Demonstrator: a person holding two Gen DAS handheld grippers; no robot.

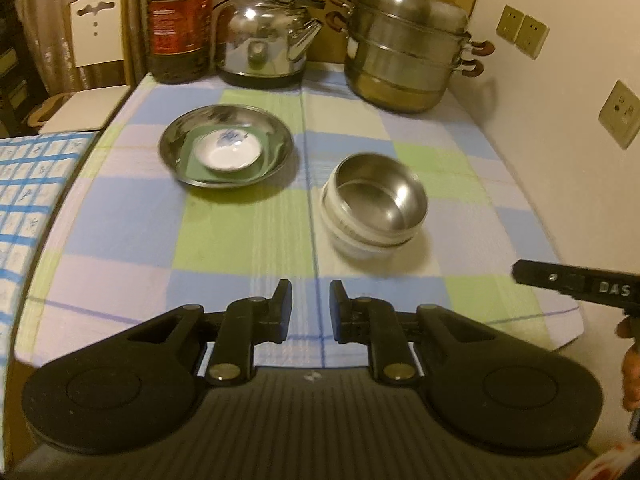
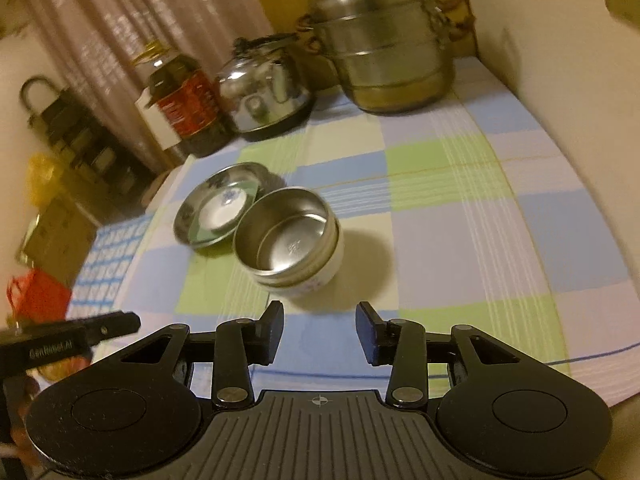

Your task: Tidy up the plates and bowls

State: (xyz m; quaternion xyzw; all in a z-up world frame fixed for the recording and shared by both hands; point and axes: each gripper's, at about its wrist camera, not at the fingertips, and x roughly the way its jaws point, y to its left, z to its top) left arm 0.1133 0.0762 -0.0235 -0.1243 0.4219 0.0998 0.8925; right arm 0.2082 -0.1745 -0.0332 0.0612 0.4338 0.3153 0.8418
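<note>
On the checked cloth a steel plate point(image 1: 226, 148) point(image 2: 212, 208) carries a green square dish point(image 1: 192, 168) with a small white saucer point(image 1: 229, 153) point(image 2: 224, 208) on top. To its right stands a stack of bowls: a steel bowl point(image 1: 376, 196) point(image 2: 288, 236) nested in white bowls point(image 1: 352, 240) point(image 2: 316, 288). My left gripper point(image 1: 311, 312) hovers over the table's near edge, open, nothing between its fingers. My right gripper point(image 2: 319, 334) is also open and empty, a short way in front of the bowl stack. The right gripper's finger point(image 1: 576, 286) pokes in at the left wrist view's right side.
At the back stand a dark oil bottle point(image 1: 180, 20), a steel kettle point(image 1: 264, 40) and a tiered steel steamer pot point(image 1: 408, 48). A wall with sockets point(image 1: 618, 114) bounds the right. A white chair point(image 1: 100, 32) and a blue-checked surface point(image 1: 28, 184) lie to the left.
</note>
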